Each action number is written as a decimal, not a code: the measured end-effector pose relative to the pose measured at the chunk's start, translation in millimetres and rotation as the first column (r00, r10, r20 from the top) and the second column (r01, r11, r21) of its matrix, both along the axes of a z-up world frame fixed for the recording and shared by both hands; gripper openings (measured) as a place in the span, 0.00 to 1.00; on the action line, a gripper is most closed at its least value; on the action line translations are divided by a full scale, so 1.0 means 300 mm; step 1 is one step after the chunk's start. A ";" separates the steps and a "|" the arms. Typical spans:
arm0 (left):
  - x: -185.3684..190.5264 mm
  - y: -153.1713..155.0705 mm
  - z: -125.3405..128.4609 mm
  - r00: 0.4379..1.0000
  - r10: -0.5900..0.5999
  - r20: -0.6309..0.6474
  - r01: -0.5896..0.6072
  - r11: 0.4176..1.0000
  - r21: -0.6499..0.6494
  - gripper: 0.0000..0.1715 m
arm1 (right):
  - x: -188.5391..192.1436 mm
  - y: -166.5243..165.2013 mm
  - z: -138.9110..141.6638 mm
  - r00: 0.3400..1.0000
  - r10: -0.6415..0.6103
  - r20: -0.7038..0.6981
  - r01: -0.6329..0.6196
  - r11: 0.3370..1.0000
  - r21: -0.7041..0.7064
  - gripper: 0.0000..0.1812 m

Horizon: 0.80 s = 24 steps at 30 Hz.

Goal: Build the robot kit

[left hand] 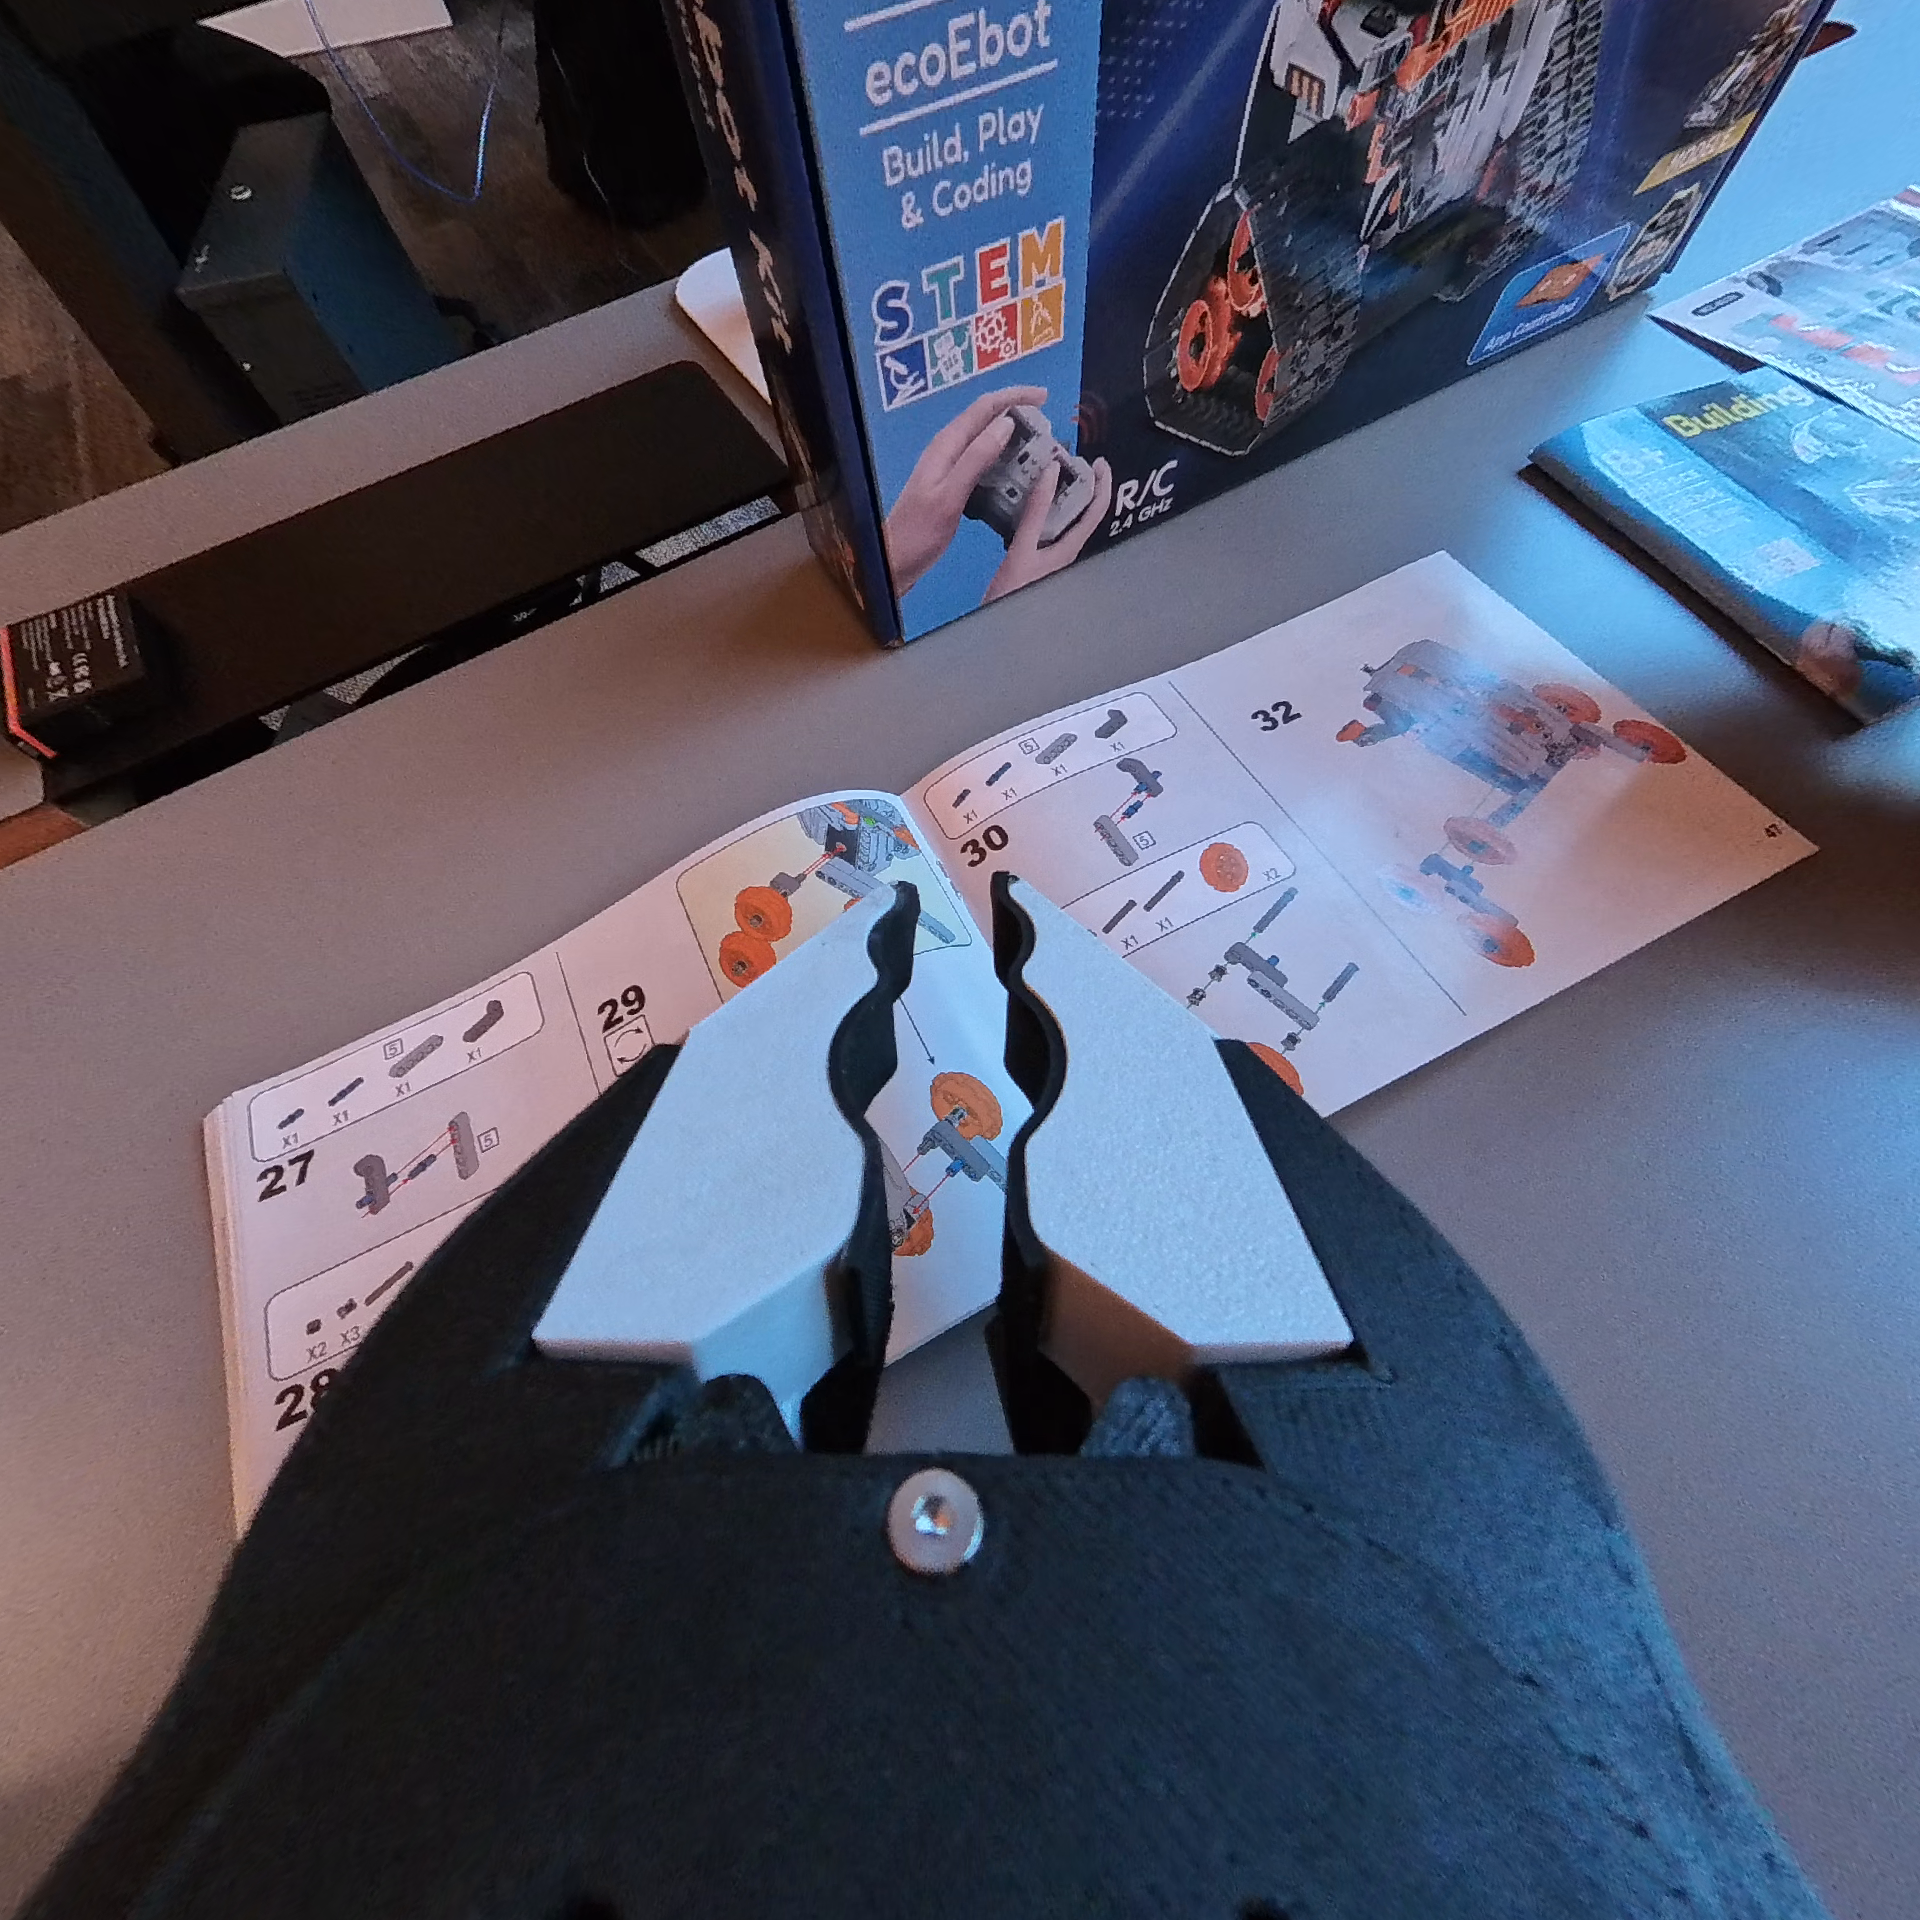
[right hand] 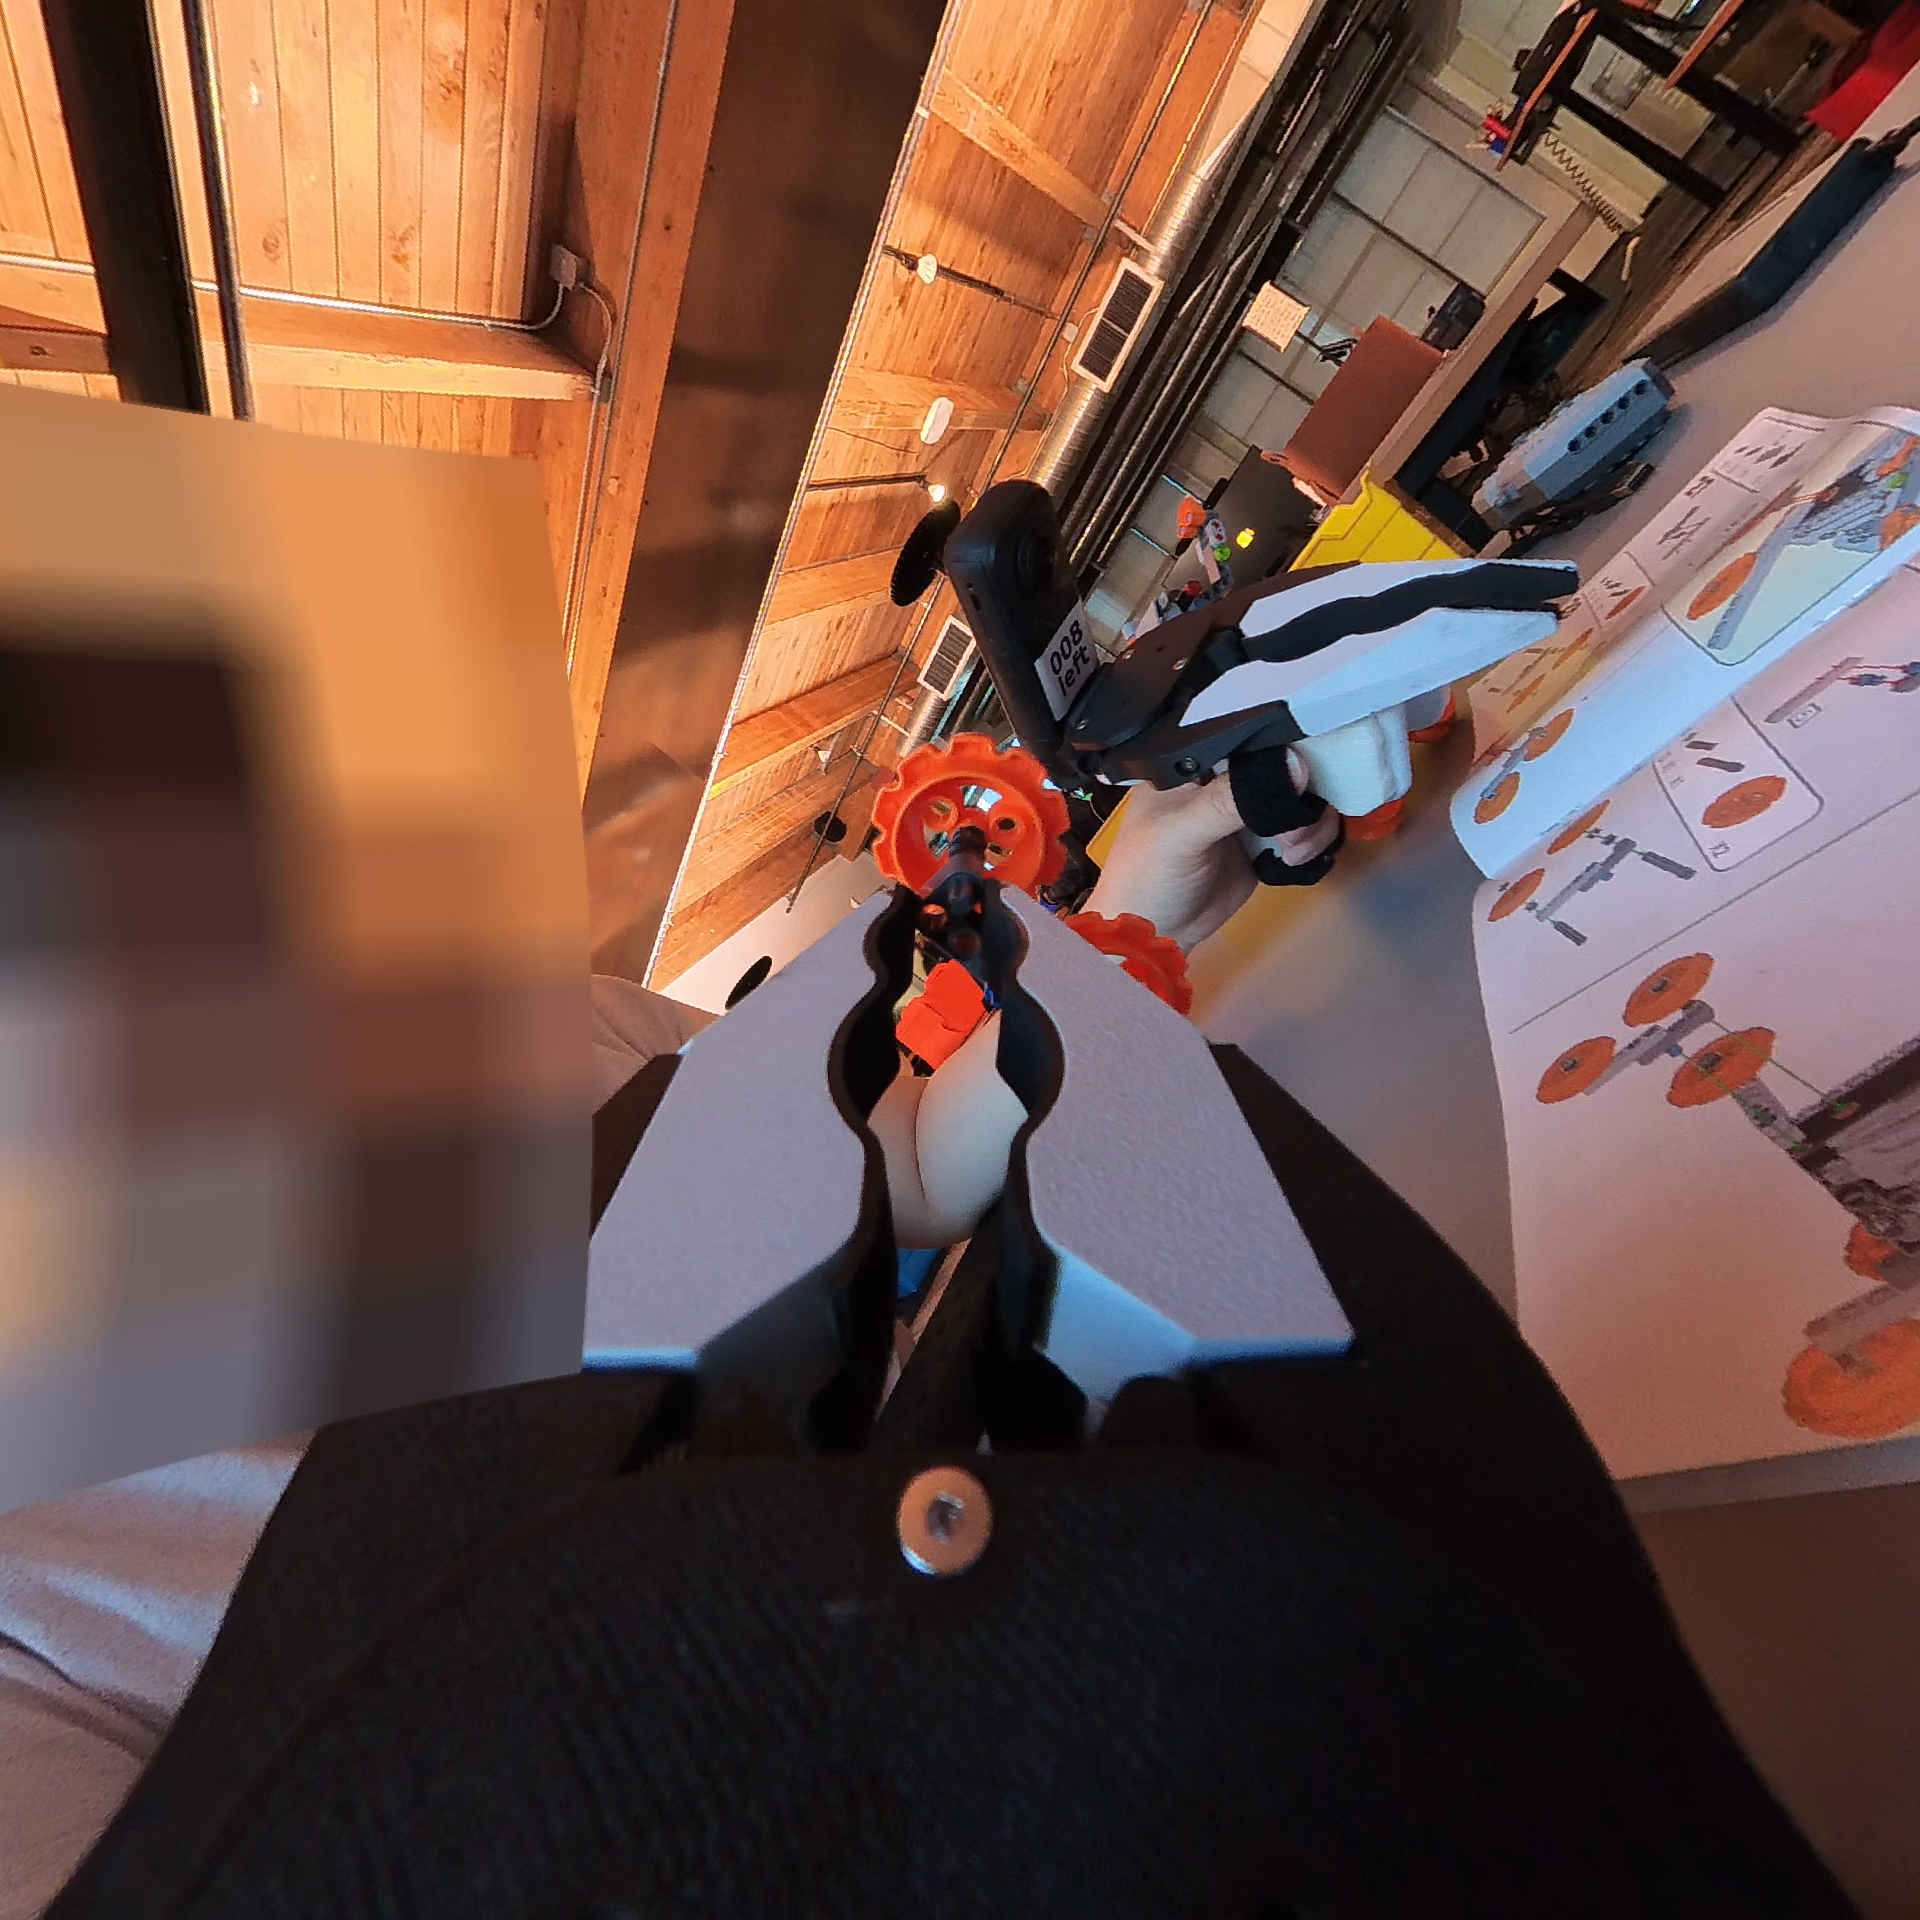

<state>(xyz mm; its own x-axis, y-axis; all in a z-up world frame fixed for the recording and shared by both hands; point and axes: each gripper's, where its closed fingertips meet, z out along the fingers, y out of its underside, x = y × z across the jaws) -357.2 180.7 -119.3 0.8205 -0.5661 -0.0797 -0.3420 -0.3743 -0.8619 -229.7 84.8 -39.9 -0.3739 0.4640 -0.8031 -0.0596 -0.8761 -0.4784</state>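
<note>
**Left gripper over the booklet, right gripper up with the wheel piece**

Hovering low at the left, the left gripper (left hand: 951,891) hangs above the open instruction booklet (left hand: 1351,831), which lies flat on the grey table (left hand: 520,810). Its jaws stand a little apart with nothing between them; printed page shows through the gap. The tips point at the fold between the two pages, and whether they touch the paper I cannot tell. Behind the booklet stands a blue toy kit box (left hand: 1195,312), upright, bearing printed words and a picture of a tracked orange and grey vehicle. Writing is there on box and pages, and I leave it unread. Far right, a second, darker booklet (left hand: 1745,509) lies well apart.

Over to the right wrist view now: the right gripper (right hand: 951,914) is tilted up, away from the table, towards the wooden ceiling. Its jaws are closed on a small assembly (right hand: 951,925) of dark and orange parts, whose long axis runs forward along the fingers, out past the tips. An orange toothed wheel (right hand: 971,816) sits on that far end. A second orange wheel (right hand: 1138,956) shows just beside the right finger. Farther right, the left gripper appears again over the booklet, carrying a labelled tag.
</note>
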 end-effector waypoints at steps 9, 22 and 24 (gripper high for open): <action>-0.003 0.001 -0.004 1.000 0.004 -0.005 -0.004 1.000 -0.005 0.07 | -0.010 0.008 -0.025 0.999 -0.012 0.037 0.012 1.000 -0.004 0.06; -0.006 0.002 -0.005 1.000 0.008 -0.006 -0.008 1.000 -0.006 0.07 | -0.028 0.013 -0.052 0.995 -0.029 0.090 0.029 1.000 0.004 0.06; -0.005 0.002 -0.006 1.000 0.007 -0.008 -0.007 1.000 -0.007 0.07 | -0.032 0.024 -0.061 0.992 -0.053 0.113 0.052 0.999 0.012 0.06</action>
<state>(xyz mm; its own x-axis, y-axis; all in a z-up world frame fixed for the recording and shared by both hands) -358.8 181.3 -121.2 0.8238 -0.5607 -0.0829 -0.3465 -0.3825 -0.8565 -239.3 91.9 -58.3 -0.2556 0.4880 -0.8346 -0.0503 -0.8688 -0.4926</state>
